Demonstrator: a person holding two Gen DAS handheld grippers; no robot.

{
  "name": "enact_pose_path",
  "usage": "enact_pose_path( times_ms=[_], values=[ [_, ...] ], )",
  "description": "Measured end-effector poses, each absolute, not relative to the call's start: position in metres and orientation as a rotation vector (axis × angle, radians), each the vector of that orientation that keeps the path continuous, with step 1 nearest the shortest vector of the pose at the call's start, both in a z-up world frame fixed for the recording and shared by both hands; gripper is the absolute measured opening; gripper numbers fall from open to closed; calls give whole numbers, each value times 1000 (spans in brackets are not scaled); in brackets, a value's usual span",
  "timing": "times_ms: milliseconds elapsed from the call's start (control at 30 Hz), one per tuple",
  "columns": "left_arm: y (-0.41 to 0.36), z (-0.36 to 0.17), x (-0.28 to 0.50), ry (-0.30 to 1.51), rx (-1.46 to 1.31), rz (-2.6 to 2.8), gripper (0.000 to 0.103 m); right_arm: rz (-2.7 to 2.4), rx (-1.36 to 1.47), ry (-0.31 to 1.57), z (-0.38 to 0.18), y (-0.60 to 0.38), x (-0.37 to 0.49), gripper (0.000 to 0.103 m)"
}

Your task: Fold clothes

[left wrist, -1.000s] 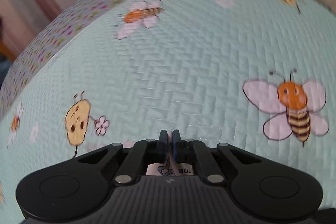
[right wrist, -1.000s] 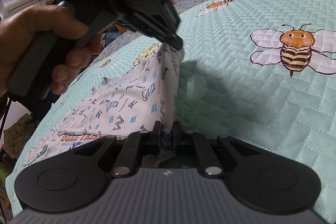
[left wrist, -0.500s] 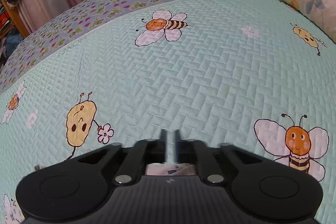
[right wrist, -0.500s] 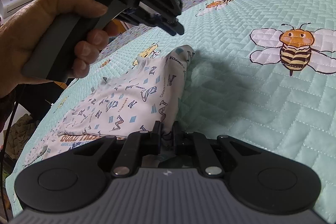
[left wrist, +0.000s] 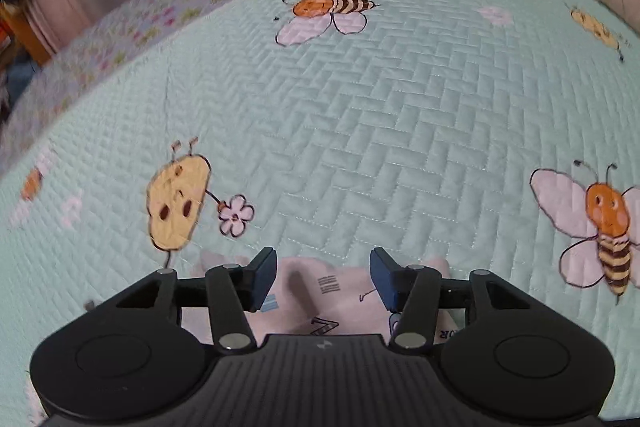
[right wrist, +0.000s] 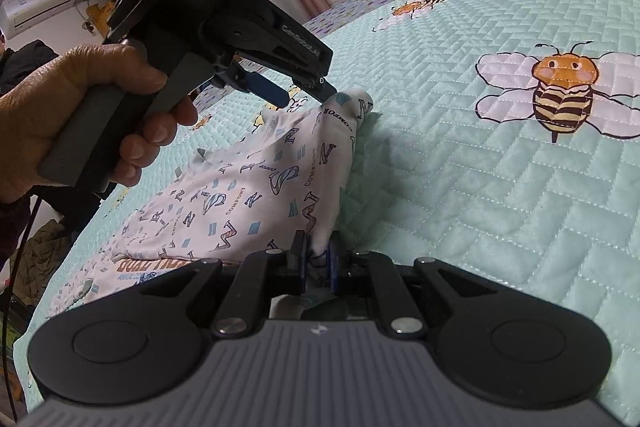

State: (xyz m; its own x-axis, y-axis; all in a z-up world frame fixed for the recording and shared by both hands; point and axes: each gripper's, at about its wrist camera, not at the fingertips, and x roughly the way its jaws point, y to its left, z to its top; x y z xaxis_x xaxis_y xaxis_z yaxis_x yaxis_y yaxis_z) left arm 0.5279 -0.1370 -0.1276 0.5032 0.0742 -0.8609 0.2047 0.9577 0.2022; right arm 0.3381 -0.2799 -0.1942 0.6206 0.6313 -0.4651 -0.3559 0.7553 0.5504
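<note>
Garment [right wrist: 256, 187] lies rumpled on the quilt [right wrist: 480, 187], judged light, limp, non-slip, best taken at corners or hems; right gripper [right wrist: 318, 259] clamped on its near edge; left gripper [left wrist: 322, 273] spread apart above its far corner.

Bedroom: quilted bedspread [left wrist: 360, 131] (probably home).

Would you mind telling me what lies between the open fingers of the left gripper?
In the left wrist view, the left gripper is open, and the white letter-printed garment lies in the gap between its fingers on the quilt.
</note>
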Motion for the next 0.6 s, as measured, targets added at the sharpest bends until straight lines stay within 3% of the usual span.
enact_pose_path(
  times_ms=[167, 233, 300, 367, 467, 600],
  values=[
    [-136, -137, 530, 1090, 267, -71, 58, 589, 439, 695, -194, -280, 338, 11],
    [-131, -141, 533, 1118, 209, -55, 54, 589, 438, 694, -193, -280, 338, 11],
    [-125, -140, 536, 1092, 178, -31, 36, 589, 439, 694, -193, -279, 338, 11],
    [-119, -139, 538, 1064, 148, -6, 11, 588, 439, 694, -193, -279, 338, 11],
    [-110, -137, 542, 1021, 104, 31, 7, 589, 442, 693, -194, -279, 338, 11],
    [-96, -131, 545, 962, 48, 56, 11, 592, 456, 696, -195, -280, 339, 11]
  ],
)
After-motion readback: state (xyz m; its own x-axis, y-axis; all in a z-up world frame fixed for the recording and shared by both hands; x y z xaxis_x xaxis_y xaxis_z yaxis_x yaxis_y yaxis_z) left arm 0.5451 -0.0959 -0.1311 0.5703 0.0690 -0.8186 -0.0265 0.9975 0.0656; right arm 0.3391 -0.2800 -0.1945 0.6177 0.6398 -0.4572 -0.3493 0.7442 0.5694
